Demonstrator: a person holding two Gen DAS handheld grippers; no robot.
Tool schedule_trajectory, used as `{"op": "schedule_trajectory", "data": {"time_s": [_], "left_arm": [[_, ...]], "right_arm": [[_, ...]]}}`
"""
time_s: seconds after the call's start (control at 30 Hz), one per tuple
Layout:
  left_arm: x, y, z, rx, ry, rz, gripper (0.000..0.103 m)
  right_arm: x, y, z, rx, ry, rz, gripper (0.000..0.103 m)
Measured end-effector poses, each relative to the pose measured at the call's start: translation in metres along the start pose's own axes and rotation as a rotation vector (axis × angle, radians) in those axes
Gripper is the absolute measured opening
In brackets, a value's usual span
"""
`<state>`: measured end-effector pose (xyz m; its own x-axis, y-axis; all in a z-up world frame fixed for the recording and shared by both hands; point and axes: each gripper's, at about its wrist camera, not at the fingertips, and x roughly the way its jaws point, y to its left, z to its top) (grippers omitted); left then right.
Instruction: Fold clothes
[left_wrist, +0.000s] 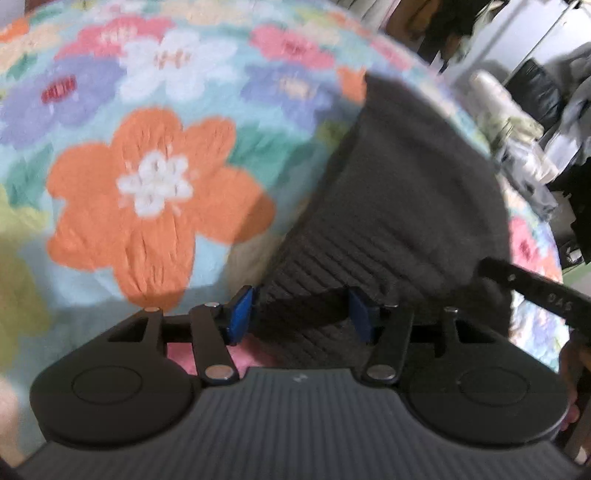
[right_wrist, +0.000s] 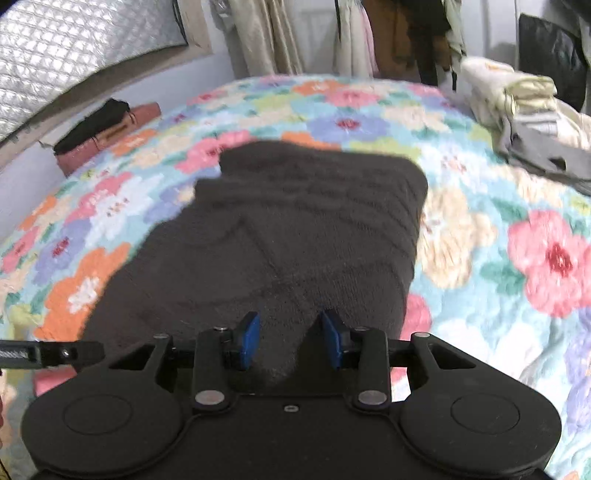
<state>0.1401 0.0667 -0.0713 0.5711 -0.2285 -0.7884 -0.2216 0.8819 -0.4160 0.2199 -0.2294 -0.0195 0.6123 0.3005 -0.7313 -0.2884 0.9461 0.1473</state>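
Dark sweater (right_wrist: 295, 229) blurred (near hem hidden behind fingers (right_wrist: 248, 339)).

floral quilt (right_wrist: 498, 206) covers bed; pale wall (right_wrist: 22, 192) behind; hanging garments (right_wrist: 354, 37) beyond.

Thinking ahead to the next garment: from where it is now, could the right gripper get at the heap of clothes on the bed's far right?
Probably yes. The clothes heap lies uncovered on the floral bedspread with nothing between, but the right gripper has the dark knit sweater bunched between its pads, so it would likely need to let that go.
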Motion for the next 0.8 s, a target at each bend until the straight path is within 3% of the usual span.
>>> {"op": "schedule_trajectory", "data": {"time_s": [0.5,0.63,0.8], "left_arm": [[-0.004,-0.011,0.001,0.039,0.016,0.019,0.064],[-0.009,-0.020,0.000,0.070,0.028,0.024,0.069],[-0.021,-0.034,-0.003,0.107,0.023,0.026,0.076]], "right_arm": [[0.010,-0.008,-0.007,0.002,0.022,-0.004,0.045],[-0.002,-0.003,-0.011,0.021,0.016,0.005,0.060],[-0.026,0.000,-0.024,0.011,0.005,-0.009,0.070]]}}
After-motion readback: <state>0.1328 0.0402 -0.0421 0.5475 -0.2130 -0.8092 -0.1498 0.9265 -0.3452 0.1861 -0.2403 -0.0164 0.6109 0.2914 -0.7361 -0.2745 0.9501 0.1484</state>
